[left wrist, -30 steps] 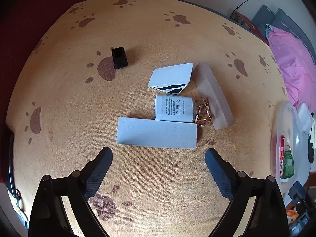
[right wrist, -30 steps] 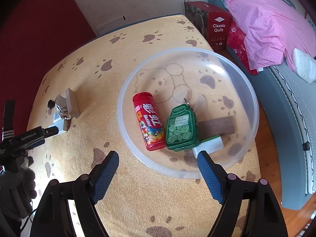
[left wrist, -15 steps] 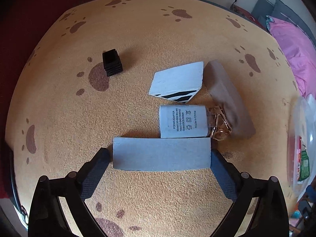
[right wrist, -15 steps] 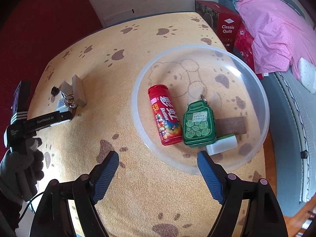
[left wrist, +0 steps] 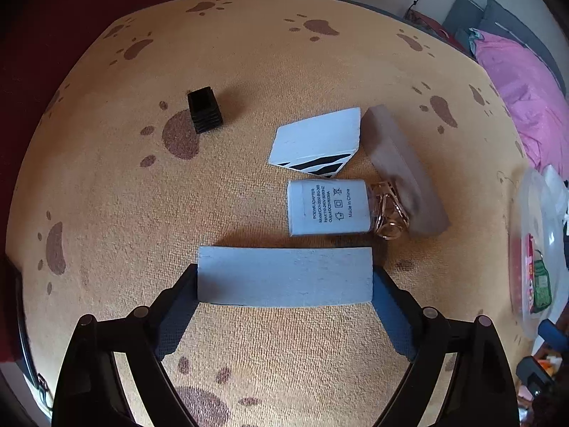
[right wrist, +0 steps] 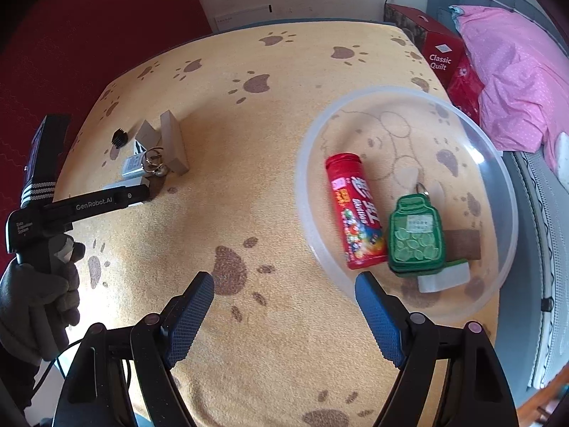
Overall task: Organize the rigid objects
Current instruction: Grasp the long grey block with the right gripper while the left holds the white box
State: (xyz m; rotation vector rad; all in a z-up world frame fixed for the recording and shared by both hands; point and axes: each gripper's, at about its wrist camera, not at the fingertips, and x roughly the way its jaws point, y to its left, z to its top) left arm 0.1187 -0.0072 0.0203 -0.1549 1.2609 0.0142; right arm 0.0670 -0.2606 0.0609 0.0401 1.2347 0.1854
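My left hand-held gripper (left wrist: 284,277) has its jaws spread around the long grey block (left wrist: 284,275), one finger at each short end, apparently touching; I cannot tell if they grip it yet. I straddle it lengthwise because, I judge, that is the only span the jaws can catch. The block lies at lower centre of the left view, just below the white power adapter (left wrist: 329,207) and key ring (left wrist: 389,213). My right hand-held gripper (right wrist: 284,302) hangs with jaws apart and nothing between them, over the table cloth (right wrist: 249,142), the clear bowl (right wrist: 313,192) at right holding a red candy tube (right wrist: 355,213) and green pouch (right wrist: 416,238), likely the block's destination.
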